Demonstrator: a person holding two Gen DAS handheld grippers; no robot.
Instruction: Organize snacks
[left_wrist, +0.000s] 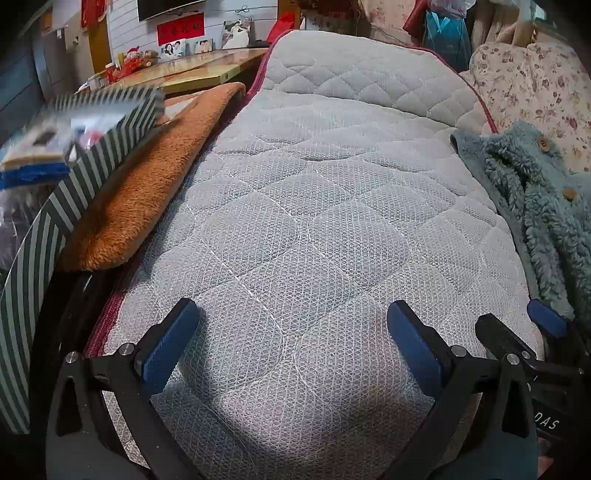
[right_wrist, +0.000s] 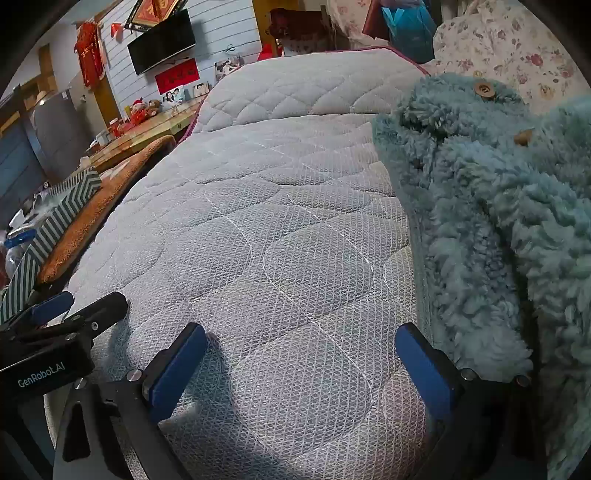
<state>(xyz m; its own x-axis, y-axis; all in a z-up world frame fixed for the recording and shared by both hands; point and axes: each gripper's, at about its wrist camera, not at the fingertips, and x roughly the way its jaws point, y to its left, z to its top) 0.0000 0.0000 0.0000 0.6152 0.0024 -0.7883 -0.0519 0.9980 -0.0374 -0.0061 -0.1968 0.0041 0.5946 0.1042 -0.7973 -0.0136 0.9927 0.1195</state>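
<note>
A: Why is the grey-and-white quilted mattress pad (left_wrist: 314, 206) bare in the middle?

B: My guess — it is the working surface, kept free for sorting. The teal shaggy fleece coat with wooden buttons (right_wrist: 498, 221) is bunched at three o'clock, and the orange plush blanket (left_wrist: 147, 177) lies along the ten o'clock edge, so both are pushed aside.

A: And the snacks?

B: At about nine o'clock in the left wrist view, in the green-and-white striped cardboard box (left_wrist: 92, 147), which sits tilted just off the pad beside the blanket. A few coloured packets (left_wrist: 48, 144) show at its open top.

A: Could you say which snacks?

B: No — that corner is blurred, and the box wall hides most of what is inside. The frame edge also cuts the box off at seven o'clock.

A: The tongs?

B: The left gripper (left_wrist: 291, 336) and the right gripper (right_wrist: 301, 358) hover side by side at six o'clock, angled down at the pad. Both are spread fully wide, with nothing between the blue pads (left_wrist: 173, 339). Likely they are poised before reaching for the box.
</note>
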